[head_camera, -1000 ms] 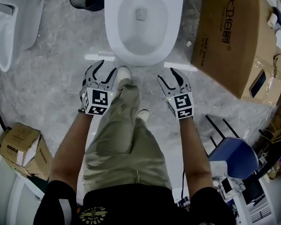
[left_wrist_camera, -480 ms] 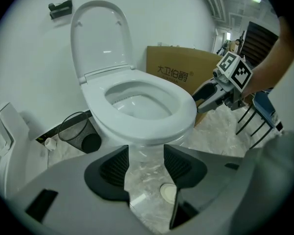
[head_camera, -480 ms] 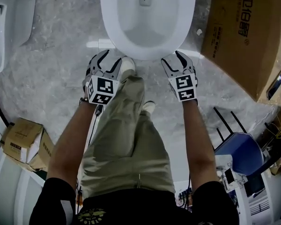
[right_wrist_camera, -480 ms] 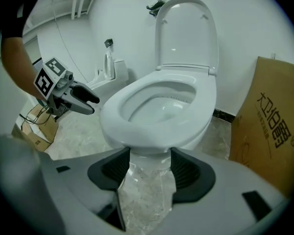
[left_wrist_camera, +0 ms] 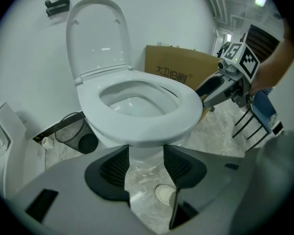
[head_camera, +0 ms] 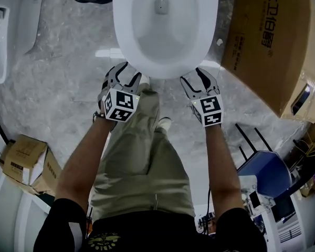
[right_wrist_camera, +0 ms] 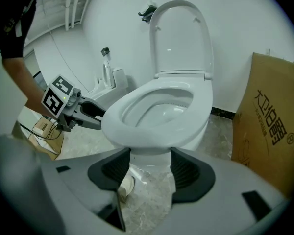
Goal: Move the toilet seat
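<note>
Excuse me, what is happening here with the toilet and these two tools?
A person stands before a toilet, a gripper in each hand. The lid is up; the toilet seat lies flat. The left gripper and right gripper are open near the seat's front rim, one at each side, and neither grips it yet. The right gripper's jaws have just been opening, with nothing between them.

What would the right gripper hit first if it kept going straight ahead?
Probably the front of the white ceramic toilet bowl, under its white seat ring, though depth is unclear. The right gripper's empty fingers have just been opening, framing that spot.
</note>
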{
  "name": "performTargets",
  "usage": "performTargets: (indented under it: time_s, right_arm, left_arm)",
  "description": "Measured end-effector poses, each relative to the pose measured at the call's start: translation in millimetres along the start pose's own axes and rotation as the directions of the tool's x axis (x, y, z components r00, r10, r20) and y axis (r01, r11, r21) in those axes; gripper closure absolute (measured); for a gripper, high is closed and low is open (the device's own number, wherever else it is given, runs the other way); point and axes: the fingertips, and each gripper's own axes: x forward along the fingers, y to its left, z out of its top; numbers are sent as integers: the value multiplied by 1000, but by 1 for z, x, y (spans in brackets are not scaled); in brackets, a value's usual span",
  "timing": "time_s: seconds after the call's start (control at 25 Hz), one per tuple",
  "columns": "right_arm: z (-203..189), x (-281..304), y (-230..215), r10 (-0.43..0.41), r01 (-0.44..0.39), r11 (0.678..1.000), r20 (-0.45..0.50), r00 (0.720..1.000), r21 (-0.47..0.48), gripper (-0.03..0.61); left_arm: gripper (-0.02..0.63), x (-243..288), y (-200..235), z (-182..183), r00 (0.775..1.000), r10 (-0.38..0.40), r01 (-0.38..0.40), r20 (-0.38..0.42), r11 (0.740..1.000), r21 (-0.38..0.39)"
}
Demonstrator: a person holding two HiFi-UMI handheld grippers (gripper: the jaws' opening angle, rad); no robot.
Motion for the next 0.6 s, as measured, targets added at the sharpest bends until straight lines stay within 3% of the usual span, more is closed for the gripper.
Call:
performTargets:
  time_s: [0.12,0.6]
  right_arm:
    - [8,-11,1,5,-5,1000,-1,1000,21,327]
    - [50,-49,10,22,-21,998,-10,1000,63,327]
  left_arm:
    - [394,-11,-1,8,1000,-10,10,-5,1000,-26]
    - [393,-54,6,44,997,-53,53,-49,999,-7]
